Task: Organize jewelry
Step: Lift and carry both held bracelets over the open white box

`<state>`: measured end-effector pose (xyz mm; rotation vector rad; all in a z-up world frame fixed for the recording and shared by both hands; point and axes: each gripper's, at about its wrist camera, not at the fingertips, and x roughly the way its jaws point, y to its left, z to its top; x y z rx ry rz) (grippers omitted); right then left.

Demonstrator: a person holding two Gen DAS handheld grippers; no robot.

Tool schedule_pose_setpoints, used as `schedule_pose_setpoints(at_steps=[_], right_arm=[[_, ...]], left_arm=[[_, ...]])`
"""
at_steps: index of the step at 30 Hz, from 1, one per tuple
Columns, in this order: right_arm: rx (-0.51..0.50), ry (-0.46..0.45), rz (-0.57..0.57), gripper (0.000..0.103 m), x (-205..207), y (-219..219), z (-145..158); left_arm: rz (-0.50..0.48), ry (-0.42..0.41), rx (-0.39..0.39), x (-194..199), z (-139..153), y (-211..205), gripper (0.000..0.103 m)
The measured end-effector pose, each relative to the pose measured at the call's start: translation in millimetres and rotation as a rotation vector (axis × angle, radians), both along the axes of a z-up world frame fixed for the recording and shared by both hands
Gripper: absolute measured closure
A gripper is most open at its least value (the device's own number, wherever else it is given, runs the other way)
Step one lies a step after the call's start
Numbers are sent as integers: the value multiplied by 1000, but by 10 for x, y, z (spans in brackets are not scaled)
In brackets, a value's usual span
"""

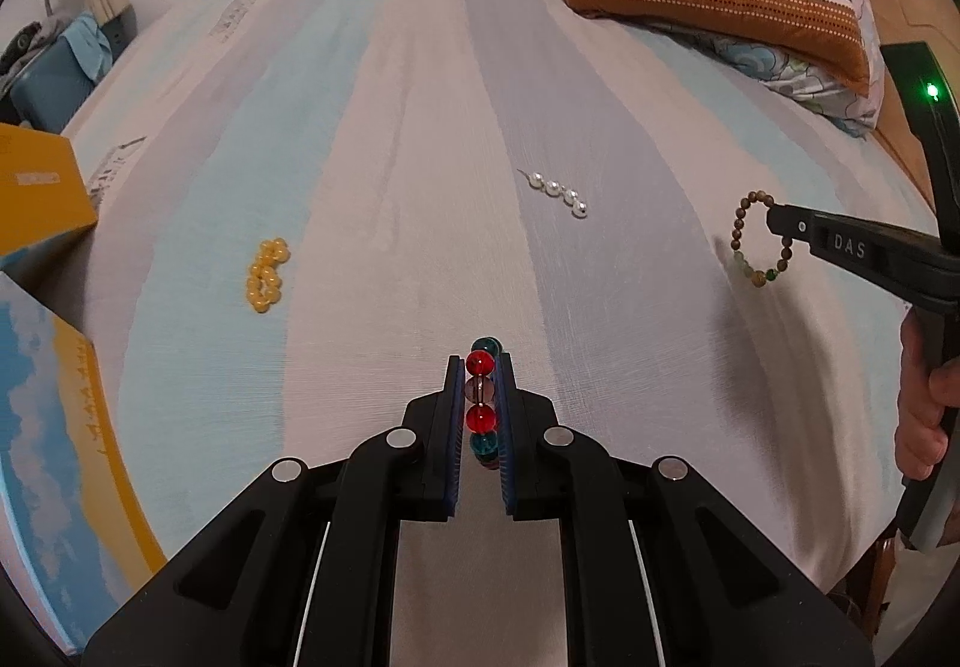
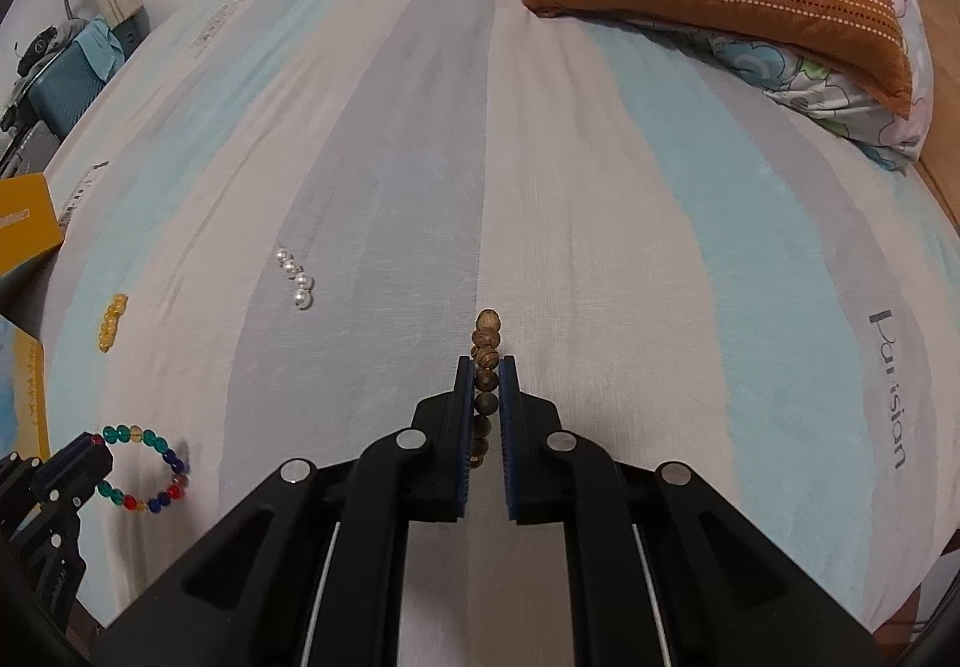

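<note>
- Colourful glass bead bracelet (image 1: 482,404) is pinched tight in the left gripper (image 1: 480,367)
- Brown wooden bead bracelet (image 2: 486,385) is pinched in the right gripper (image 2: 487,367)
- Pearl string (image 1: 558,193) lies ahead, yellow bead bracelet (image 1: 266,275) ahead-left

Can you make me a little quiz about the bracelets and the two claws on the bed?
1. True or false: the left claw is shut on the colorful bead bracelet.
2. What does the right claw hold? A) the white pearl strand B) the brown wooden bead bracelet C) the yellow bead bracelet
3. Fill in: the two pieces that no claw holds lie on the ____.

Key
1. True.
2. B.
3. Bed sheet; the pearl strand and the yellow bracelet lie there, apart from each other.
</note>
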<state>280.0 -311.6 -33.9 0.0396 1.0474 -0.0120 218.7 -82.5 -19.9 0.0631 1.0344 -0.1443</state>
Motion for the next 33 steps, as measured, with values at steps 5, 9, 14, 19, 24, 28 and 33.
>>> schedule_pose_setpoints(at_steps=[5, 9, 14, 19, 24, 28, 33], right_arm=[[-2, -15, 1, 96, -107, 34, 101], [-4, -26, 3, 96, -189, 83, 178], [-6, -46, 13, 96, -294, 173, 291], [-3, -67, 25, 96, -400, 297, 414], [1, -92, 47, 96, -512, 493, 567], [5, -111, 66, 96, -595, 666, 688], [12, -129, 97, 96, -690, 936, 822]], left_arm=[[16, -16, 1, -40, 106, 91, 94], [32, -27, 2, -77, 192, 170, 94], [47, -49, 4, -152, 319, 266, 94], [68, -72, 5, -210, 456, 394, 94], [93, -97, 10, -300, 609, 557, 94], [112, -110, 11, -395, 714, 703, 94], [149, -130, 8, -523, 858, 964, 94]])
